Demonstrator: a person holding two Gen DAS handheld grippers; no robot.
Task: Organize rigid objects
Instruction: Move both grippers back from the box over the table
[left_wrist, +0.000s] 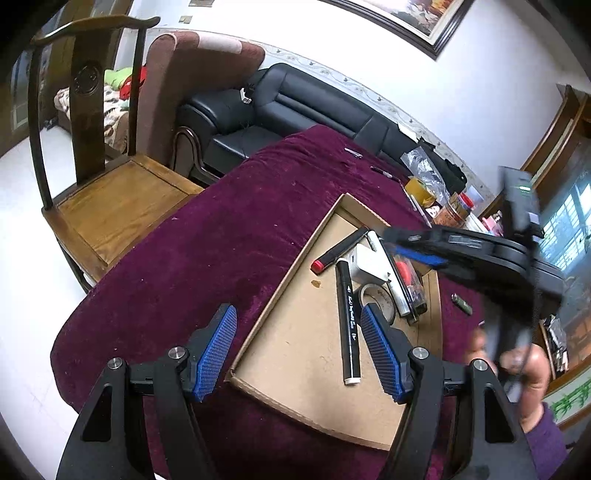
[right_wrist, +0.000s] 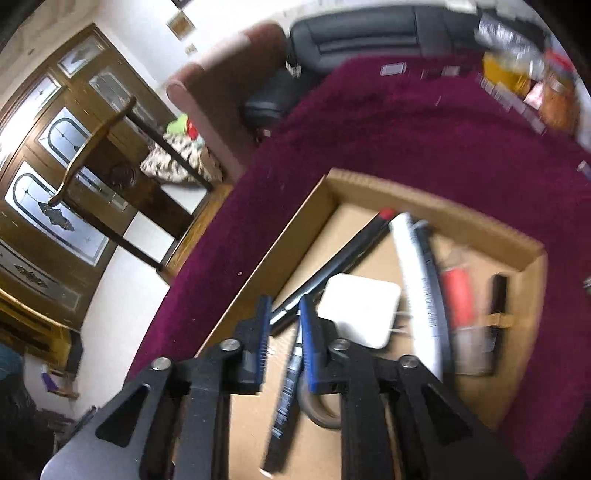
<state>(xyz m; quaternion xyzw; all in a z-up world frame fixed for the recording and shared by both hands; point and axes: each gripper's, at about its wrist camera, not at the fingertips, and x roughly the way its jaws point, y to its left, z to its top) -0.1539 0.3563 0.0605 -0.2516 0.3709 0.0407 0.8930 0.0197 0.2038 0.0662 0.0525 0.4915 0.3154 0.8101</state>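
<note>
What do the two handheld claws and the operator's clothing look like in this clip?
Both claws, left claw and right claw, share one build: black angular linkage arms with silver round pivot bolts and blue ribbed pads. In the left wrist view the right unit carries a black box with a green light and a thin black cable. The sleeve is purple.

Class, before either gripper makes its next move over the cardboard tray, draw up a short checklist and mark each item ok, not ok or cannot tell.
1. Left gripper open, nothing between its pads: ok.
2. Right gripper free of the black marker: ok, jaws slightly apart, marker lying in the tray.
3. Red-capped marker, white block and tape roll inside the tray: ok.
4. Small green item on the cloth put away: not ok, outside the tray.
5. Right wrist view sharp: not ok, blurred.
</note>
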